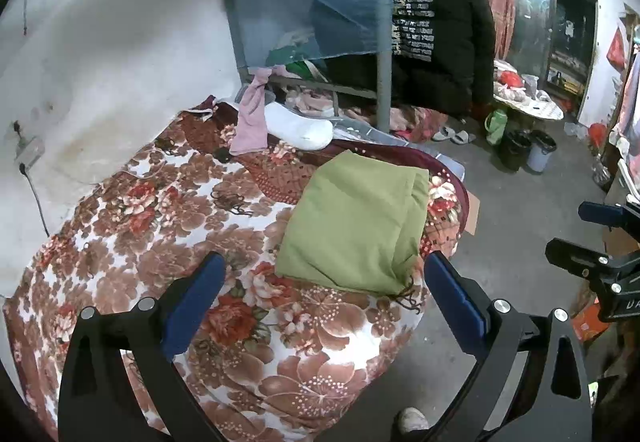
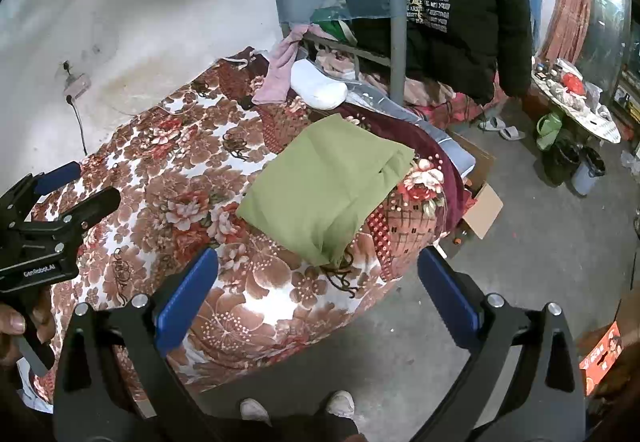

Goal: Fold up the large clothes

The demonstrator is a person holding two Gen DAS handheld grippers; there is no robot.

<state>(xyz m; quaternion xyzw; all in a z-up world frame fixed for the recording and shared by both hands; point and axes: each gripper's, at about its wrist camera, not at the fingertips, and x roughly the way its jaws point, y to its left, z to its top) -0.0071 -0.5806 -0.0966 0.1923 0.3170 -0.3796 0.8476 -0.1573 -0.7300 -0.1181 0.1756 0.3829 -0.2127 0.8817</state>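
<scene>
The left gripper (image 1: 320,302) hangs released above the bed, its blue-padded fingers (image 1: 192,306) spread wide and holding nothing. The right gripper (image 2: 318,298) is likewise released and empty, poised over the bed's near edge. Just beyond both, at twelve o'clock, a folded olive-green cloth garment (image 1: 354,226) lies flat in a neat rectangle on a plush floral blanket in red, brown and white (image 1: 160,226). Farther off at twelve o'clock lies a white pillow (image 1: 300,128); a black padded jacket with printed lettering (image 1: 440,22) hangs at one o'clock.
</scene>
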